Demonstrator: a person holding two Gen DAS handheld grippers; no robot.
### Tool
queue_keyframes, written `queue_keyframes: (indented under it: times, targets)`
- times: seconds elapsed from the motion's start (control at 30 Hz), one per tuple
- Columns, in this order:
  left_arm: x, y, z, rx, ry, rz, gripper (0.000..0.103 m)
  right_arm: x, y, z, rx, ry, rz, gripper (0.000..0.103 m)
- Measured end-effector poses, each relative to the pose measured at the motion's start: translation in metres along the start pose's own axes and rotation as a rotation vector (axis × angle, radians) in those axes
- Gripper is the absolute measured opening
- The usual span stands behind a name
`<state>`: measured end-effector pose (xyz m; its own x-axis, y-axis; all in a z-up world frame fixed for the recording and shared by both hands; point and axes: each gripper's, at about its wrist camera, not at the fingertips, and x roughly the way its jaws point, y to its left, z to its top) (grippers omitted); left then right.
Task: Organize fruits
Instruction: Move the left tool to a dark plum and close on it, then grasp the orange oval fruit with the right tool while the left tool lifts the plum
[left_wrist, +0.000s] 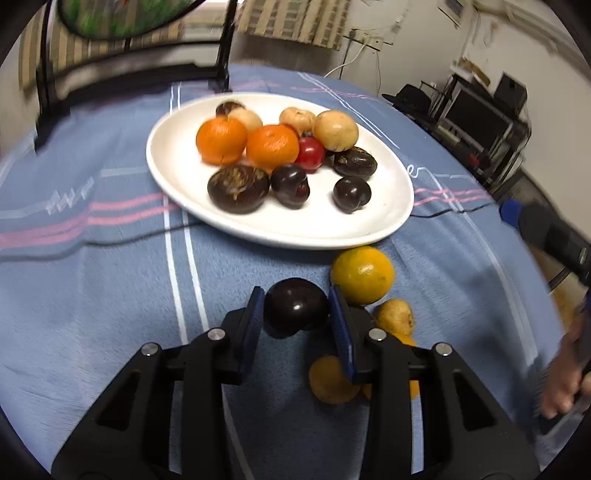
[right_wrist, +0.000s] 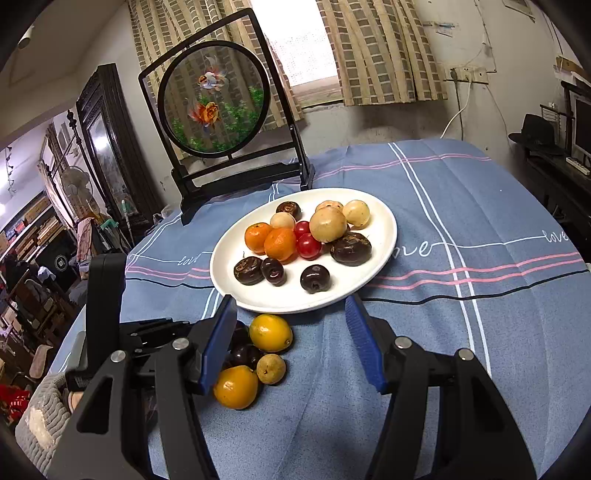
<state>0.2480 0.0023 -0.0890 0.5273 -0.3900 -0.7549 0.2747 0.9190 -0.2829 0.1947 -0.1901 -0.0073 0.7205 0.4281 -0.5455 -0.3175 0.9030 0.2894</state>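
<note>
The left gripper (left_wrist: 296, 306) is closed on a dark plum (left_wrist: 296, 308); both blue pads touch its sides, just above the blue tablecloth (left_wrist: 110, 295). Just to the right of this gripper lie a yellow-orange citrus (left_wrist: 362, 275) and a small yellowish fruit (left_wrist: 394, 316). Ahead of it is the white plate (left_wrist: 177, 177) with more fruits. The right gripper (right_wrist: 291, 332) stands open and empty, its jaws wide apart, the plate just ahead of it.

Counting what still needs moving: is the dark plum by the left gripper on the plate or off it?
Off. The dark plum lies on the blue tablecloth between the left gripper's pads, short of the white plate.
</note>
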Motion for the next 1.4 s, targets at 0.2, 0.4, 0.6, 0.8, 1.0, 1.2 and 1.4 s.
queue_keyframes:
  times: [0.2,0.4,0.6,0.8,1.0,1.2,1.4]
  targets:
    - [-0.001,-0.001,-0.003,-0.005,0.0,0.009,0.035,0.0,-0.001,0.0,0.001,0.002,0.002,0.062]
    - [-0.015,0.0,-0.004,0.01,-0.058,0.203,0.035,0.003,0.005,-0.004,-0.024,0.027,0.015,0.062]
    - [-0.039,0.008,-0.004,-0.005,-0.141,0.347,0.035,0.02,0.038,-0.028,-0.153,0.15,0.025,0.062]
    - [-0.042,0.007,-0.002,-0.016,-0.148,0.335,0.035,0.031,0.058,-0.051,-0.228,0.222,0.036,0.059]
    - [-0.042,0.009,-0.003,-0.016,-0.149,0.328,0.035,0.04,0.061,-0.055,-0.221,0.253,0.06,0.054]
    - [-0.042,0.009,-0.003,-0.017,-0.145,0.321,0.035,0.053,0.061,-0.057,-0.173,0.283,0.057,0.049]
    - [-0.04,0.007,-0.004,-0.012,-0.136,0.318,0.035,0.066,0.058,-0.053,-0.14,0.296,0.051,0.047]
